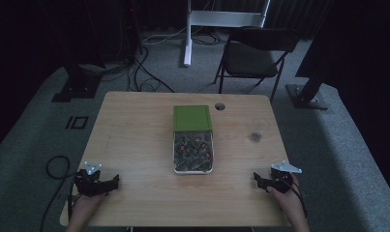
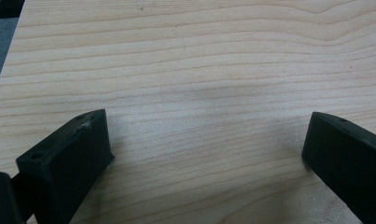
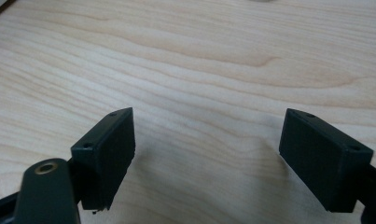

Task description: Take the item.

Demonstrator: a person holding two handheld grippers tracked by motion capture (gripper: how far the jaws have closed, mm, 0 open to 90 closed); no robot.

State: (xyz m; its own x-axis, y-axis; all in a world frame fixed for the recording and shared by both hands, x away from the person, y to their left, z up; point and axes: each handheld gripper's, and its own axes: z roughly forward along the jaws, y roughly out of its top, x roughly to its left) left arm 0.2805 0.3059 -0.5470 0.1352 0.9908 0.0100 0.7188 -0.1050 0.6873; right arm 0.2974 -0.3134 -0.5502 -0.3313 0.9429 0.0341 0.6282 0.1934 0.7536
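Box (image 1: 193, 152) with its green lid (image 1: 192, 118) sat mid-surface (image 1: 134, 135), well ahead of both claws, left claw (image 1: 116, 181) and right claw (image 1: 255, 178) spread and empty; looked light, rigid, likely slick-walled, so best gripped across its long sides.

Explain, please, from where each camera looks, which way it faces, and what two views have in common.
High view: above the person's side, facing forward and down on the wooden table and green-lidded box; both hands show holding the left gripper and right gripper.
Left gripper view: on that gripper, along its open jaws, at bare tabletop.
Right gripper view: likewise.
Shared: both gripper views show wood grain between spread jaws.
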